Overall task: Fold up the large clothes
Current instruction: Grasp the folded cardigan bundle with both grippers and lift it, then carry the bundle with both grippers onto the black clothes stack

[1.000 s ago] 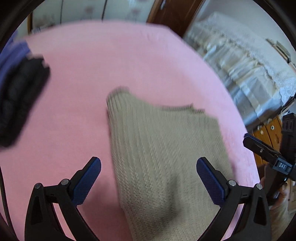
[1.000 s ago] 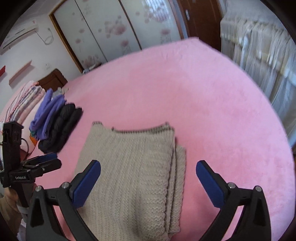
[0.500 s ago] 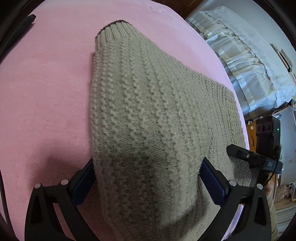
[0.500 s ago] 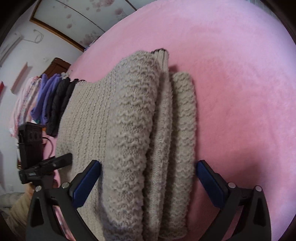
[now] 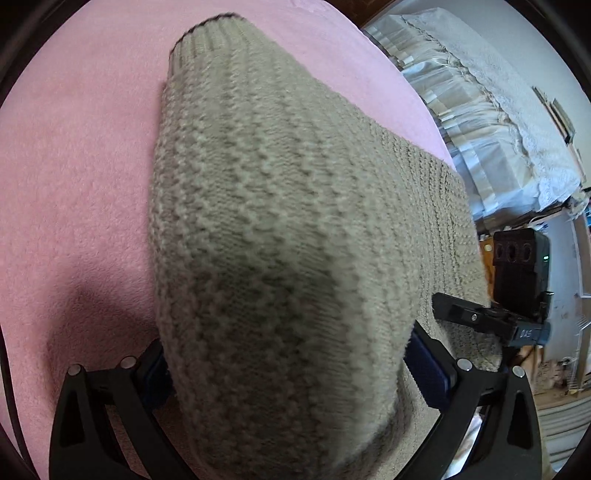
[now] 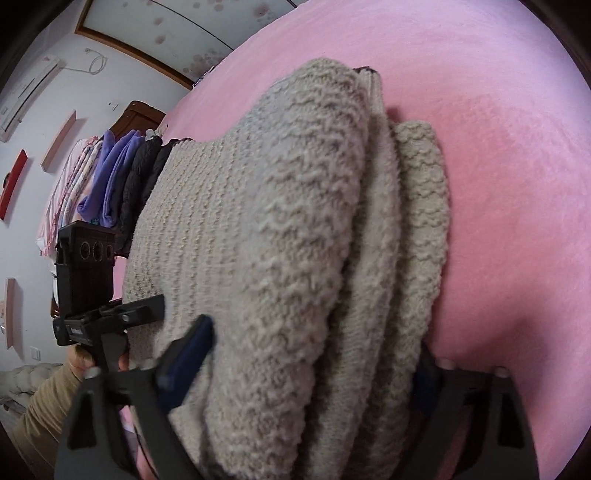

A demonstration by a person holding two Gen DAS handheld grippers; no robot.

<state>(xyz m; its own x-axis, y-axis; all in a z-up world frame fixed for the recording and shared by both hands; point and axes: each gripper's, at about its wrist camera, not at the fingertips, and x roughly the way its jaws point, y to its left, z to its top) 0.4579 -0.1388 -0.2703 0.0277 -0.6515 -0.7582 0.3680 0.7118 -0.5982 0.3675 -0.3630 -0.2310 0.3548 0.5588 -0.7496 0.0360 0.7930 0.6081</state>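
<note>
A beige knit sweater (image 5: 280, 206) lies folded on the pink bed cover (image 5: 74, 184). Its near left corner bulges up between the fingers of my left gripper (image 5: 291, 369). Those jaws are closing and the blue pads (image 5: 428, 365) sit at the cloth's sides without a clear pinch. In the right wrist view the sweater (image 6: 288, 206) shows its stacked right-hand folds. My right gripper (image 6: 306, 362) straddles them and its jaws are closing. Its left pad (image 6: 188, 354) is blurred beside the thick fold. The right pad is hidden under the cloth.
Folded purple and black clothes (image 6: 122, 177) lie stacked beyond the sweater's far left side. A white frilled cover (image 5: 498, 122) hangs past the bed's right edge. A tan sleeve (image 6: 40, 406) holds the left gripper's handle. A wardrobe (image 6: 166, 22) stands behind the bed.
Both grippers dropped from above the bed onto the sweater's near edge and tilted downward. Since half a second ago the jaws have narrowed, the right ones more, with the sweater between them.
</note>
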